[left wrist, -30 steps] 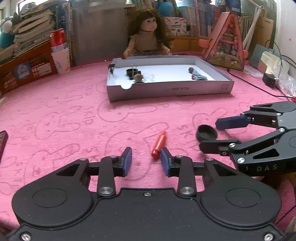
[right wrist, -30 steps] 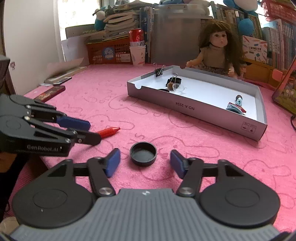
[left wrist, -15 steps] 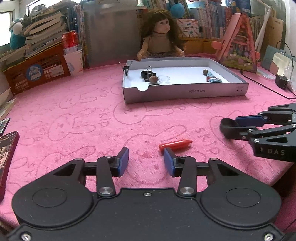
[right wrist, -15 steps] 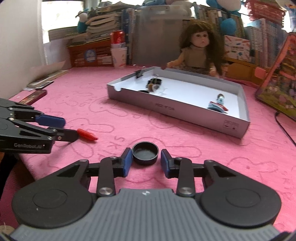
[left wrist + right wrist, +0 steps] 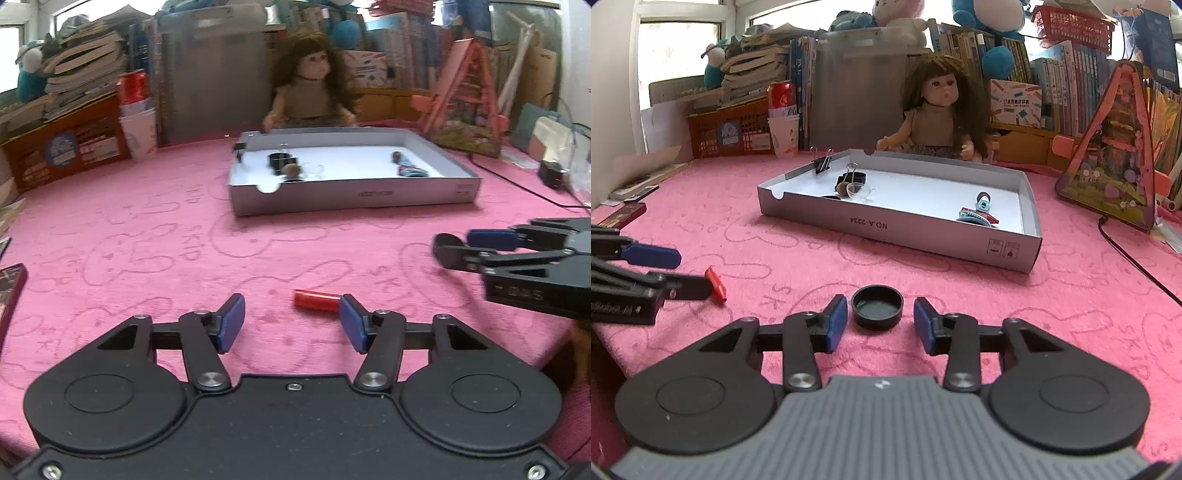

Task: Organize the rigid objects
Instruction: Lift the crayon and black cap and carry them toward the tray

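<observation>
A short red crayon lies crosswise on the pink cloth, just ahead of my left gripper. Its right end is near the right pad; the jaws are opening and nothing touches them. A round black cap sits open side up between the tips of my right gripper, whose jaws are opening with gaps on both sides. The grey cardboard tray farther back holds binder clips, a black ring and small toys. From the right wrist, the left gripper and crayon show at the left.
A doll sits behind the tray, with books, an orange crate and a red can on paper cups. A pink triangular toy house and a black cable are at the right. A dark red box lies at the left edge.
Both grippers' jaws stand wider than half a second ago; the right ones had narrowed around the black cap and spread again. The red crayon now lies crosswise before the left tips.
</observation>
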